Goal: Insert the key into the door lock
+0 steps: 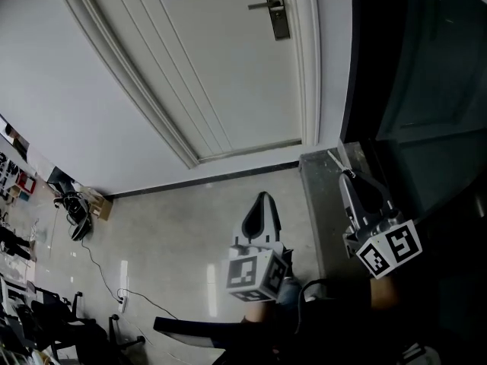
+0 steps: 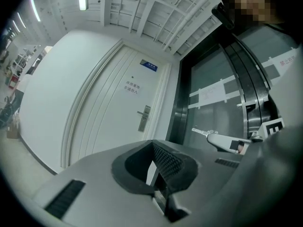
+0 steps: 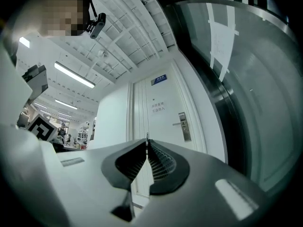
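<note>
The white door (image 1: 221, 67) carries a metal lock plate with a lever handle (image 1: 275, 10), also seen as the lock (image 2: 144, 118) in the left gripper view and the lock (image 3: 183, 126) in the right gripper view. My right gripper (image 1: 346, 177) is shut on a small silver key (image 1: 336, 162), well short of the door. The key (image 3: 147, 137) shows edge-on between the pads, and its blade (image 2: 201, 132) sticks out of the right gripper (image 2: 222, 141). Lower and to the left, my left gripper (image 1: 262, 202) is shut with nothing in it; its pads (image 2: 165, 162) meet at the tip.
A dark-framed glass partition (image 1: 426, 90) stands to the right of the door, with a metal threshold strip (image 1: 319, 204) at its foot. Office chairs and cables (image 1: 76, 211) lie on the tiled floor at the left. Two small signs (image 2: 132, 88) hang on the door.
</note>
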### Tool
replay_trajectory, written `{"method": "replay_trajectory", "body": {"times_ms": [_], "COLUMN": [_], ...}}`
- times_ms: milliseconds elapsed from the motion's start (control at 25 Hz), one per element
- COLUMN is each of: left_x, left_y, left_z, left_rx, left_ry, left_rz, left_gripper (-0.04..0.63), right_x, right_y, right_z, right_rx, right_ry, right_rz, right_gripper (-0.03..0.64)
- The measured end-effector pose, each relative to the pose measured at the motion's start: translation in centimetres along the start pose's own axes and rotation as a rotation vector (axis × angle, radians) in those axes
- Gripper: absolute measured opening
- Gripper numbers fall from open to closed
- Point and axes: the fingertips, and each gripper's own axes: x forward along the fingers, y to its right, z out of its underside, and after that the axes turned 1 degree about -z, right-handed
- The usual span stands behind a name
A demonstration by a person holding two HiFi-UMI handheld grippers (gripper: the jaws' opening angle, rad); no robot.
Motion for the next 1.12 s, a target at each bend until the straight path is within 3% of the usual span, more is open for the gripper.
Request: {"method": "replay_trajectory", "body": {"times_ms": [480, 680, 1120], "left_x": [10.7, 12.6, 20.4], "left_y": [-7.5, -10.5, -12.4], "left_z": [-2.6, -2.5, -1.6], "left_rx": [0.004, -0.022, -0.035], "left_ry": [-0.019, -0.029, -0.036], "left_rz": [0.057, 0.055, 0.042], "left_gripper": [0.000, 0.000, 0.000], "right_x": [12.2, 15.2, 21.5], "right_y": [2.5, 2.3, 7.5], "right_z": [1.7, 3.1, 4.6], "right_rx": [0.000, -0.007, -0.007], "right_ry": [0.015, -0.005, -0.016], "right_rz": [0.057, 0.076, 0.061], "right_gripper": [0.011, 0.011, 0.011]}}
